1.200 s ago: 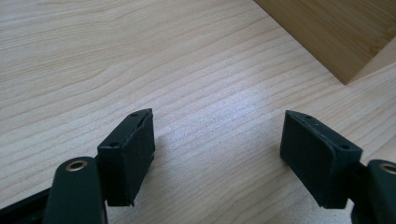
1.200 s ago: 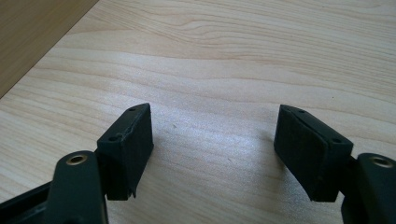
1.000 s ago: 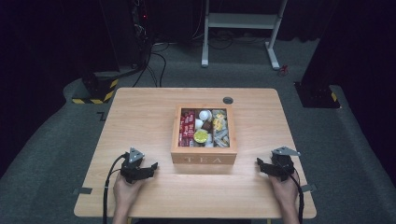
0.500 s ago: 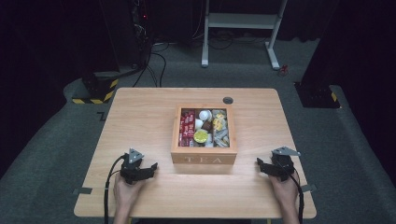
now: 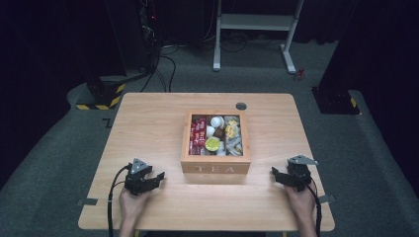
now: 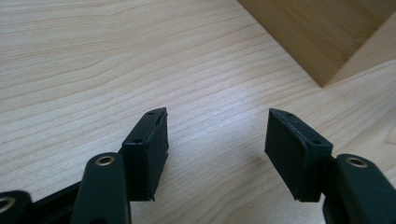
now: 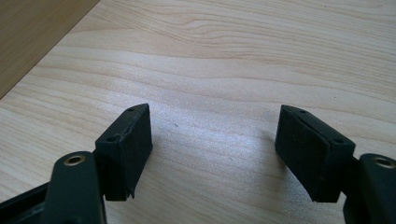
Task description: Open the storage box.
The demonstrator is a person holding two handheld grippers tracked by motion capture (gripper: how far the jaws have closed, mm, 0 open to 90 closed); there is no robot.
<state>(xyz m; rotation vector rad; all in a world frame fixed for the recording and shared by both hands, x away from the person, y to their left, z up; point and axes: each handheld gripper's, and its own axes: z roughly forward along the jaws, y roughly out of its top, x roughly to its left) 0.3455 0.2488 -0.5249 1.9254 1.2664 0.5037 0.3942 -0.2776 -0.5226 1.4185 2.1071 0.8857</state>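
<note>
nothing started yet: tea box (image 5: pixel 216 167) untouched, open, packed with sachets (image 5: pixel 199 132) and pods (image 5: pixel 213 143). left tool (image 5: pixel 157 177) resting on the bench (image 5: pixel 148 118), empty, wide but just narrowing, box just right of it. right tool (image 5: pixel 274 173) wide, empty, box just left. everything left to do. box contents seen from high; box corner (image 6: pixel 322 42) and bare grain between jaws seen from left gripper view.

The word "TEA" stands on the front wall of the wooden box (image 5: pixel 216 168), which faces the near edge of the table (image 5: pixel 148 118). The print on the packets inside the box is too small to read.
</note>
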